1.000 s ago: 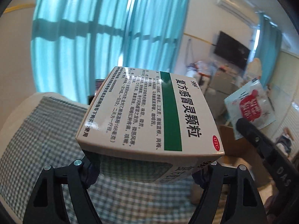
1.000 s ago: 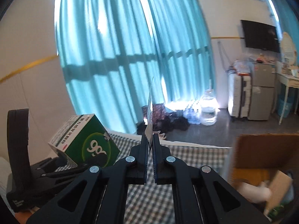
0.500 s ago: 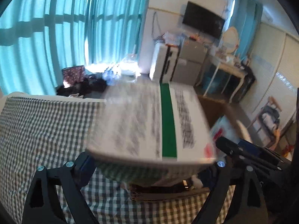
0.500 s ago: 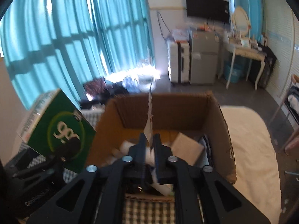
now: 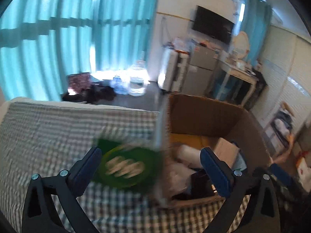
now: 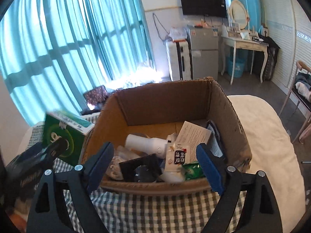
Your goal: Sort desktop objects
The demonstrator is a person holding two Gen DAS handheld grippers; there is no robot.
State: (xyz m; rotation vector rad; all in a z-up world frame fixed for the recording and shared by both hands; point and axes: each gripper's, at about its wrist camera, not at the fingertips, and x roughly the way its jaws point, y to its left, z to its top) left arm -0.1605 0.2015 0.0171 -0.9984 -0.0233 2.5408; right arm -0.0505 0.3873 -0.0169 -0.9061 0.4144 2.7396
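Note:
A green and white medicine box (image 5: 124, 165) shows blurred between my left gripper's (image 5: 150, 165) fingers, which stand wide open; it also shows in the right wrist view (image 6: 62, 136), beside the cardboard box's left wall. The cardboard box (image 6: 229, 104) stands on the checked cloth and holds several items, among them a white sachet (image 6: 175, 157), a white bottle (image 6: 145, 143) and a paper leaflet (image 6: 194, 136). My right gripper (image 6: 154, 165) is open and empty, just before the box's near rim. The box also shows in the left wrist view (image 5: 213, 116).
A green-checked cloth (image 6: 155, 209) covers the table. A white cushion (image 6: 268, 136) lies right of the box. Beyond are teal curtains (image 6: 68, 38), a fridge (image 6: 203, 52), a white desk (image 6: 245, 44) and a chair (image 6: 299, 89).
My right gripper opened and its flat sachet now lies in the cardboard box. My left gripper opened and the medicine box dropped lower between its fingers. Both views swung toward the box.

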